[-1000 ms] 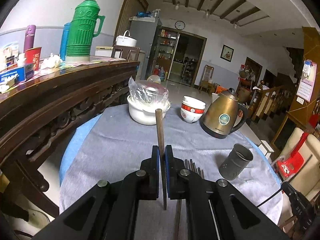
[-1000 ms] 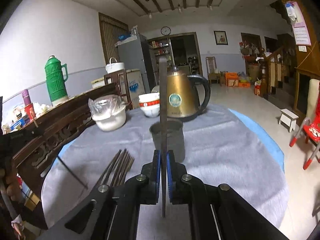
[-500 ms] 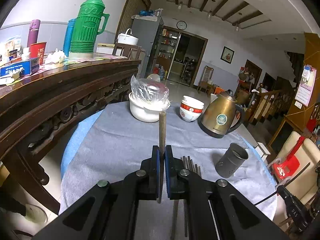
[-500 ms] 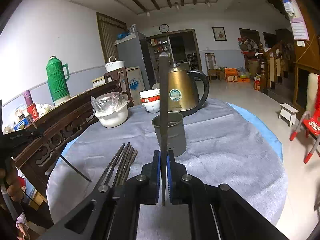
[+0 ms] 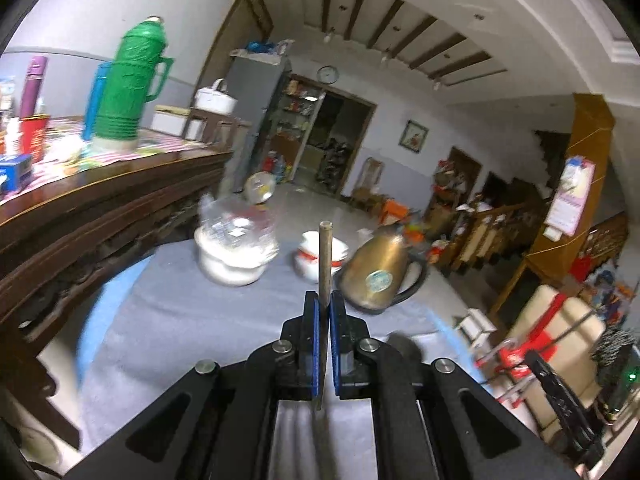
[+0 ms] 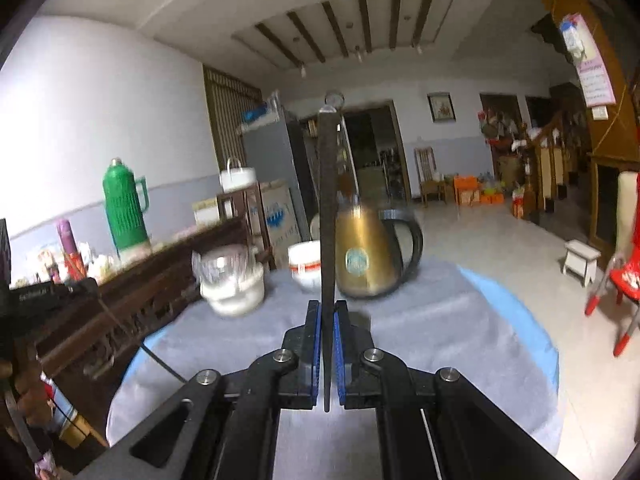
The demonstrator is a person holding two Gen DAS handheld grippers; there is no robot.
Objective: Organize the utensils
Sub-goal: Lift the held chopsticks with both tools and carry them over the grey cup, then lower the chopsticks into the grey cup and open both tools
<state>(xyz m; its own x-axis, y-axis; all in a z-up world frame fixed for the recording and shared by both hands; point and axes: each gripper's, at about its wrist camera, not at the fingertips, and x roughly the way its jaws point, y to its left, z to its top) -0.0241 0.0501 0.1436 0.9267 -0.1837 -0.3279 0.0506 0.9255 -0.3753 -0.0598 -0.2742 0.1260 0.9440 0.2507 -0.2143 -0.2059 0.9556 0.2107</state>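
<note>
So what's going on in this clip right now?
A person is sorting chopsticks at a cloth-covered table. The left gripper is shut on a brownish chopstick, and the right gripper is shut on a dark chopstick, both pointing up. A gold kettle and bowls sit beyond.

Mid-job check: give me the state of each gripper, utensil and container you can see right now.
Left gripper: shut on brown chopstick, pointing up.
Right gripper: shut on dark chopstick, upright.
Gold electric kettle: upright on the grey cloth, lid on.
White pot: upright, clear plastic over its top.
Red-banded white bowl: upright.
Green thermos: upright, capped.
</note>
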